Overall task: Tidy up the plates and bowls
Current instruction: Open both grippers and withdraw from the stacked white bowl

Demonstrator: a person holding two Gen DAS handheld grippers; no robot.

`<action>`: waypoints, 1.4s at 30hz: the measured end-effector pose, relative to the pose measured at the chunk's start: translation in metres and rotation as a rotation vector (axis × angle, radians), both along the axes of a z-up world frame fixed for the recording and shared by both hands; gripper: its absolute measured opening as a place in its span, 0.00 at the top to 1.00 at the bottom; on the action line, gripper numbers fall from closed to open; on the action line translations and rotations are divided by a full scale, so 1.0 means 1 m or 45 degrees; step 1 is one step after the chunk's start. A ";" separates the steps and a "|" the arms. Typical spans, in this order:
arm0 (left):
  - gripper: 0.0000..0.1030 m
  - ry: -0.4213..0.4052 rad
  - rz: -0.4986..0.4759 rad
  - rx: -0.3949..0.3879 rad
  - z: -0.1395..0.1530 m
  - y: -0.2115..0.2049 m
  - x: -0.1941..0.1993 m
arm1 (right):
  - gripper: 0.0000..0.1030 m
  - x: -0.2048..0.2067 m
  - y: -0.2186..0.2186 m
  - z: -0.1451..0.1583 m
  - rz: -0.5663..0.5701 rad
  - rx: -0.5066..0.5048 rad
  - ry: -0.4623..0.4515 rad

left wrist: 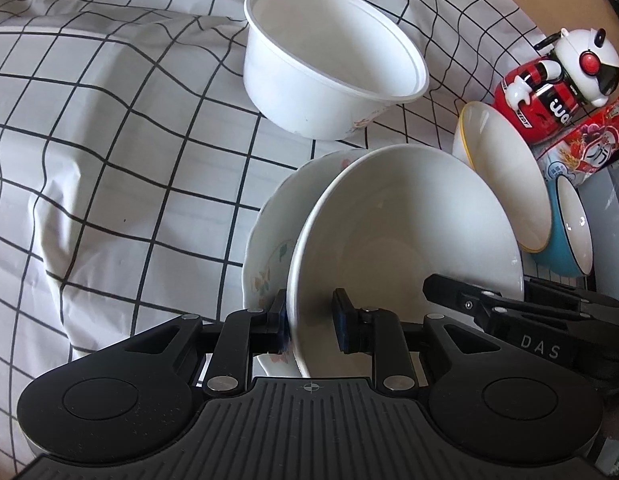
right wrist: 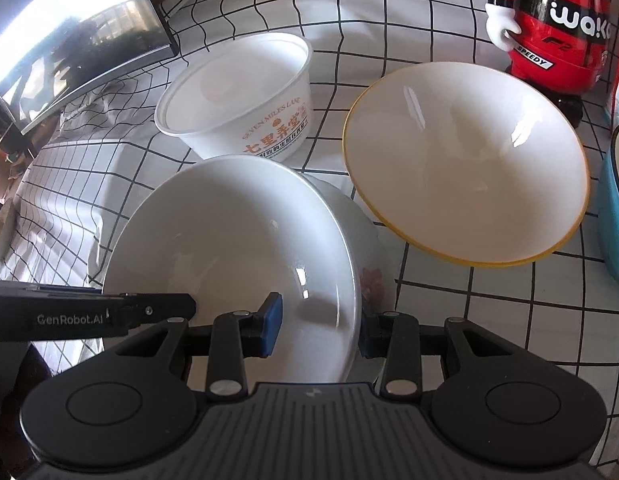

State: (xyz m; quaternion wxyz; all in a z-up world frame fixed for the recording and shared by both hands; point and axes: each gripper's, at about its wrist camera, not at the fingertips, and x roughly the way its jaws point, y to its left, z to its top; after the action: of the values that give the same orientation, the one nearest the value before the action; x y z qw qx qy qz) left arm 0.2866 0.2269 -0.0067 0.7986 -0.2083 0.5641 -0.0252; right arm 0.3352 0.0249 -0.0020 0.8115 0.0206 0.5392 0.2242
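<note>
Both grippers hold a plain white bowl (left wrist: 405, 232) by opposite sides of its rim. My left gripper (left wrist: 311, 316) is shut on the rim, one pad inside the bowl and one outside. My right gripper (right wrist: 321, 330) is shut on the same white bowl (right wrist: 229, 240) in the same way. The bowl tilts over a floral bowl (left wrist: 269, 248), which peeks out beneath it (right wrist: 365, 248). The right gripper (left wrist: 449, 292) shows in the left wrist view and the left gripper (right wrist: 181, 306) in the right wrist view.
On the checked cloth (left wrist: 129, 140) stand a white plastic tub (right wrist: 245, 100), a yellow-rimmed bowl (right wrist: 469, 168) and a blue bowl (right wrist: 617, 208). A red toy figure (right wrist: 557, 28) and a red packet (left wrist: 589, 140) stand behind them. A monitor (right wrist: 81, 32) sits at far left.
</note>
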 end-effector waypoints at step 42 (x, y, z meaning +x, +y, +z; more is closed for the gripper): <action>0.79 -0.365 -0.007 0.228 0.061 0.001 -0.023 | 0.58 -0.049 -0.043 0.031 -0.045 -0.020 -0.224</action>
State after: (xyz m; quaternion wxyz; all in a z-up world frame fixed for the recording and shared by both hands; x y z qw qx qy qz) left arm 0.2638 0.2277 0.0541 0.8861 -0.1290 0.4451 -0.0066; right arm 0.2867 -0.0185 0.0294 0.8598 0.0039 0.4670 0.2066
